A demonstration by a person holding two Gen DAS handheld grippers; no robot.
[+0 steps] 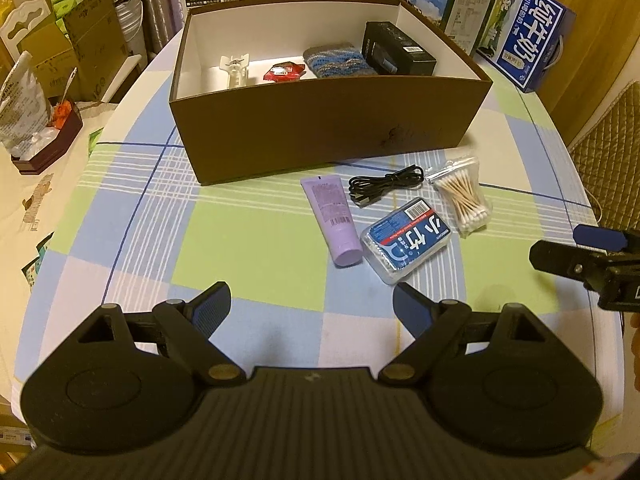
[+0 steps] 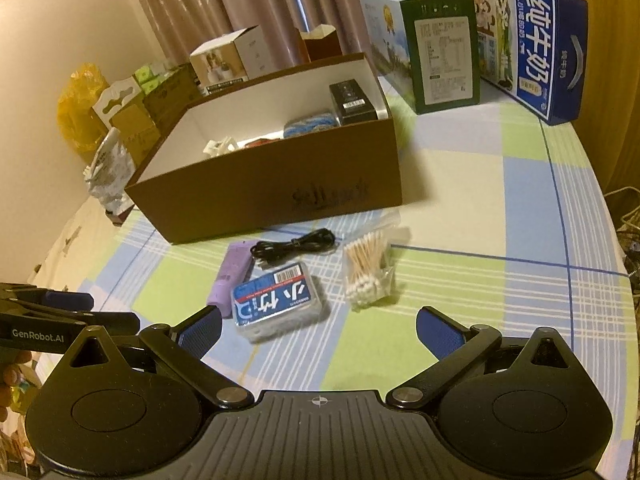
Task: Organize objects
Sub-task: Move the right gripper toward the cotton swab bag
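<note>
Left wrist view
My left gripper [image 1: 312,307]: spread wide, holding nothing, hovering over the checked tablecloth [image 1: 248,248] short of the loose items.
Brown box [image 1: 328,136]: open-topped, beyond the items; inside I see a white plastic piece [image 1: 236,70], a red packet [image 1: 283,71], a knitted pouch [image 1: 336,61] and a black carton [image 1: 396,50].
Still outside: purple tube [image 1: 334,220], coiled black cable [image 1: 384,186], bag of cotton swabs [image 1: 464,196] and the blue-labelled clear case [image 1: 406,240], clustered just in front of the box wall.
My right gripper [image 1: 576,246]: only its tips enter at the right edge, level with the case and apart from it.

Right wrist view
My right gripper [image 2: 318,328]: fingers wide apart, nothing between them, aimed at the cluster.
Closest thing: the clear case [image 2: 278,306], just ahead of my left-hand pad [image 2: 200,326] and touching the purple tube [image 2: 230,278].
Cotton swabs [image 2: 368,272]: right of the case, near it; the cable [image 2: 296,246] lies behind, close to the brown box [image 2: 272,196].
Left gripper [image 2: 80,308]: seen side-on at the left; from here I cannot tell how its fingers stand.

Step in hand: by my judgement, four items remain to go in, and I am lining up for the next pick.
Next move: likely the case; I would need to drop over it squarely, close across its narrow sides without nudging the tube, then lift clear of the box wall.
</note>
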